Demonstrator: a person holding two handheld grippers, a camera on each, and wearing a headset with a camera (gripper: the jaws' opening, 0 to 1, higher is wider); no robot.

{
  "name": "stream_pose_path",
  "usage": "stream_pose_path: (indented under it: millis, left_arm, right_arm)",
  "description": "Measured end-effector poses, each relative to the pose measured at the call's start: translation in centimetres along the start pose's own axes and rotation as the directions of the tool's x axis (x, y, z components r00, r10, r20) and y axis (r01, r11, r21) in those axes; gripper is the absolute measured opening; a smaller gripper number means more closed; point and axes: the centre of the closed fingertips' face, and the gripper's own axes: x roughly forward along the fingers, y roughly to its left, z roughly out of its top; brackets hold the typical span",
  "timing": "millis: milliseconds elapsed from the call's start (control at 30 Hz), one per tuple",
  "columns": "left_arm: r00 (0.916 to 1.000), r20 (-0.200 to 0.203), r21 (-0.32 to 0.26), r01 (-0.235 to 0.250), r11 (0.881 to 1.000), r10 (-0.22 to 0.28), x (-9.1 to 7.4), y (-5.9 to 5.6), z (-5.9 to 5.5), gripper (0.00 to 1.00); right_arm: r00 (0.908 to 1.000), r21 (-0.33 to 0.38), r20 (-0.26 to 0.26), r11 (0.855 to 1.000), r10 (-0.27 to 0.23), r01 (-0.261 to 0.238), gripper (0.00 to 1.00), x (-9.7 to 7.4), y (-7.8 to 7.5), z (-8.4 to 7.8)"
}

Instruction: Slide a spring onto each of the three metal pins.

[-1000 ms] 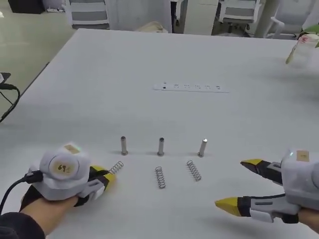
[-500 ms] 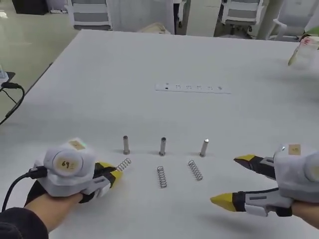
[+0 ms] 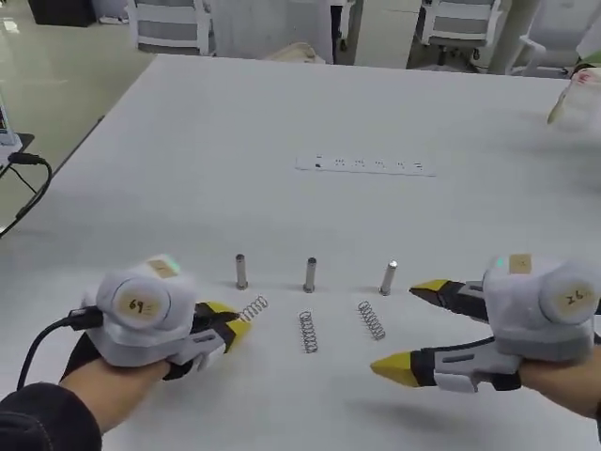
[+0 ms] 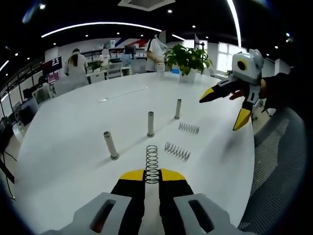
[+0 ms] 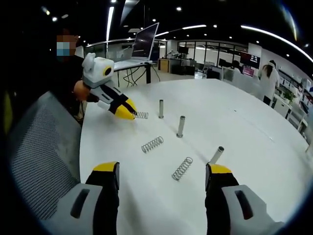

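Pinching one end of a spring (image 4: 152,162) betw. its fingers, the L gripper (image 4: 152,176) held it near-level, axis pointing fwd, just short of the upright left pin (image 4: 110,145); R gripper (image 3: 406,327), fingers spread wide, sat farther off.

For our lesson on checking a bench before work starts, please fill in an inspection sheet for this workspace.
Surface: white table.
Job's things: left pin, middle pin and right pin stand in a row, bare; middle spring and right spring lie loose before them.
Clutter: power strip.
Grippers: left gripper shut on left spring; right gripper open, holding nothing.
Cables: gripper cable from left gripper; floor cable beside table's left edge.
Surroundings: office chairs.
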Motion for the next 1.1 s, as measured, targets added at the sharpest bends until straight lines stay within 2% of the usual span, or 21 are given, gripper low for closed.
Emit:
stream_pose_path:
  millis: [267,567,700,800,833,900,933,1000,1100]
  left_arm:
    - [0.9982,0.006,0.046,0.06,0.997,-0.06,0.2,-2.0,0.9,0.02]
    - [0.9896,0.018,0.092,0.14,0.986,-0.142,0.3,-4.4,1.6,0.02]
    - [0.9812,0.029,0.121,0.186,0.975,-0.191,0.3,-5.8,2.1,0.02]
    - [0.9709,0.033,0.151,0.23,0.961,-0.237,0.2,-6.9,2.5,0.02]
    - [0.9701,0.033,0.151,0.233,0.961,-0.24,0.2,-7.0,2.5,0.02]
    - [0.9615,0.035,0.162,0.264,0.951,-0.273,0.2,-7.7,2.5,0.02]
    - [0.9613,0.035,0.165,0.264,0.95,-0.273,0.2,-7.8,2.5,0.02]
    - [0.954,0.042,0.177,0.285,0.942,-0.297,0.1,-8.3,2.7,0.02]
    - [0.9498,0.046,0.188,0.296,0.936,-0.31,0.1,-8.7,2.9,0.02]
  right_arm:
    - [0.9993,-0.01,0.012,0.999,0.034,-0.034,0.66,0.7,1.2,1.0]
    - [0.9973,-0.012,0.037,0.998,0.063,-0.063,0.58,1.0,1.9,1.7]
    - [0.9963,-0.005,0.046,0.997,0.073,-0.073,0.55,1.0,2.1,1.9]
    - [0.9953,-0.007,0.048,0.996,0.084,-0.084,0.53,1.1,2.3,2.0]
    - [0.9951,-0.008,0.049,0.996,0.086,-0.086,0.52,1.1,2.4,2.0]
    - [0.9946,-0.01,0.048,0.996,0.092,-0.092,0.5,1.2,2.6,1.9]
    - [0.9942,-0.009,0.049,0.995,0.095,-0.095,0.49,1.2,2.7,2.0]
    - [0.9936,-0.016,0.048,0.995,0.103,-0.102,0.47,1.3,2.9,2.0]
    - [0.9915,-0.018,0.048,0.993,0.121,-0.12,0.43,1.3,3.3,2.1]
